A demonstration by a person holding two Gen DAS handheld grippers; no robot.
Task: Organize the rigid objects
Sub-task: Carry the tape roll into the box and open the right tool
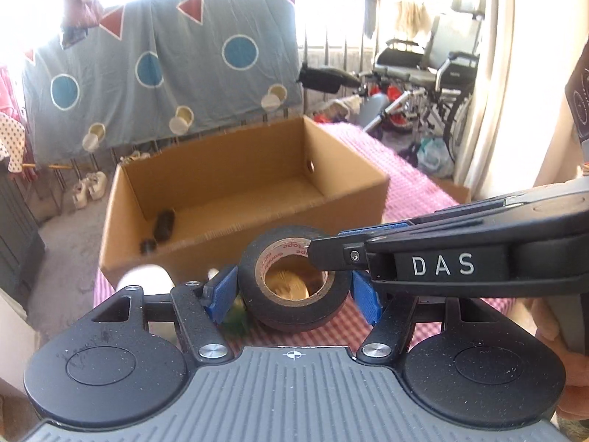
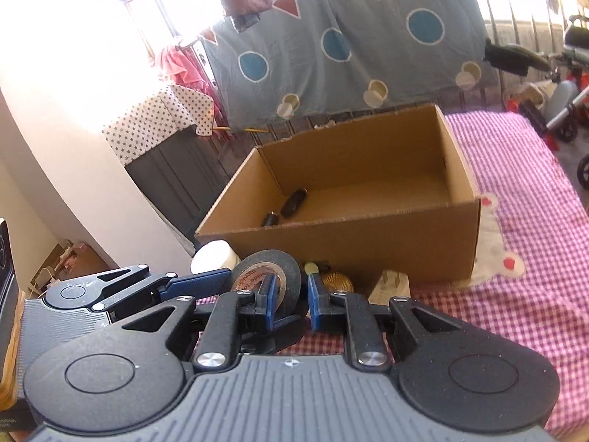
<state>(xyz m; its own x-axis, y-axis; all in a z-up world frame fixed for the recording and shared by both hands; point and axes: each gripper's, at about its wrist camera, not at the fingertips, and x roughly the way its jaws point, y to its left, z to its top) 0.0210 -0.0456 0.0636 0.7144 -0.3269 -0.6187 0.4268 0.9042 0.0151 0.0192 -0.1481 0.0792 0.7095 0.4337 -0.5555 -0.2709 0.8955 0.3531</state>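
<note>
A black tape roll (image 1: 294,283) sits tilted between the blue pads of my left gripper (image 1: 292,289), which grips its outer sides. My right gripper (image 2: 291,300) comes in from the right and is shut on the roll's wall, one finger (image 1: 331,254) inside the core. In the right wrist view the tape roll (image 2: 268,280) stands on edge between the blue pads. An open cardboard box (image 1: 221,199) lies just beyond, with two small dark objects (image 1: 162,226) in its left corner. The box also shows in the right wrist view (image 2: 368,243).
A pink checked cloth (image 2: 515,258) covers the table. A white round container (image 2: 213,256), a golden ribbed object (image 2: 337,281) and a pale wooden block (image 2: 392,285) lie before the box. A wheelchair (image 1: 434,70) and a hanging grey sheet (image 1: 165,66) stand behind.
</note>
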